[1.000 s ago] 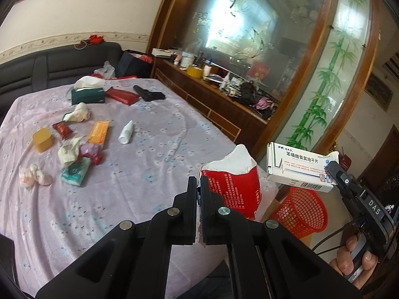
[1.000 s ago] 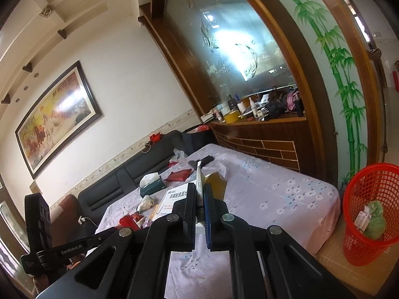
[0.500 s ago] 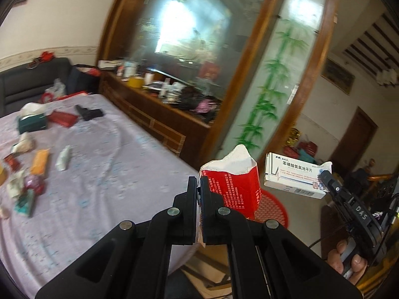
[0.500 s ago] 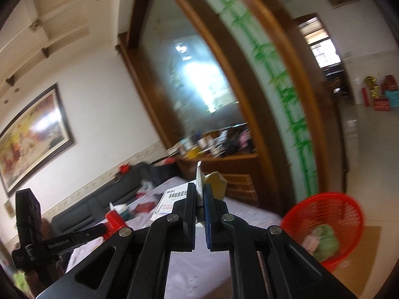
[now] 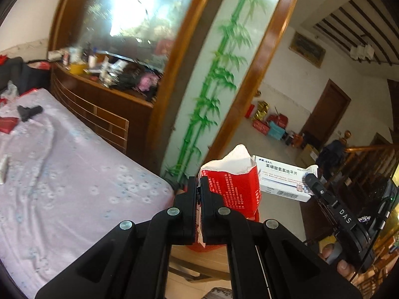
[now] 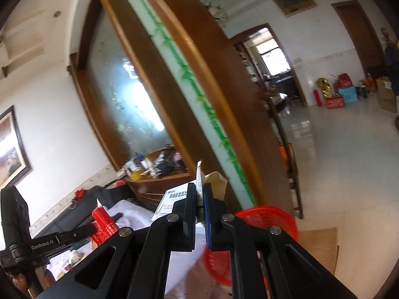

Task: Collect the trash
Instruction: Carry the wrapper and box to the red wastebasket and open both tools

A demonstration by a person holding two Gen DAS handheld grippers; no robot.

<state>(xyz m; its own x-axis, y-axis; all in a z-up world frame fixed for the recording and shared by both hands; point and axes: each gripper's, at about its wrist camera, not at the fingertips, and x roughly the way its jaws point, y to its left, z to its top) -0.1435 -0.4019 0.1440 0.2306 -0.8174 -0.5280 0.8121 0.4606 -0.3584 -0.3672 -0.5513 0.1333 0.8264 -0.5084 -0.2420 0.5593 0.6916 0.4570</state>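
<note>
Clamping torn red pkg (image 5: 234, 189) in left gripper (image 5: 198, 194), right gripper (image 6: 199, 206) pinching white box (image 6: 174, 199)

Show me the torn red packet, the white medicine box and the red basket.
torn red packet (image 5: 234, 189), left wrist view, on its red printed face.
white medicine box (image 5: 281, 182), left wrist view, on its front panel below the lettering.
red basket (image 6: 269, 215), right wrist view, on its mesh rim.

daylit interior, bright overall. glare: frosted glass panel (image 5: 129, 22) blown white at 11 o'clock in left wrist view; window (image 6: 273, 58) overexposed at 1 o'clock in right wrist view, sheen on floor tiles (image 6: 331, 149). motion blur smears background woodwork. fisheye bending, dark vignette at corners.
</note>
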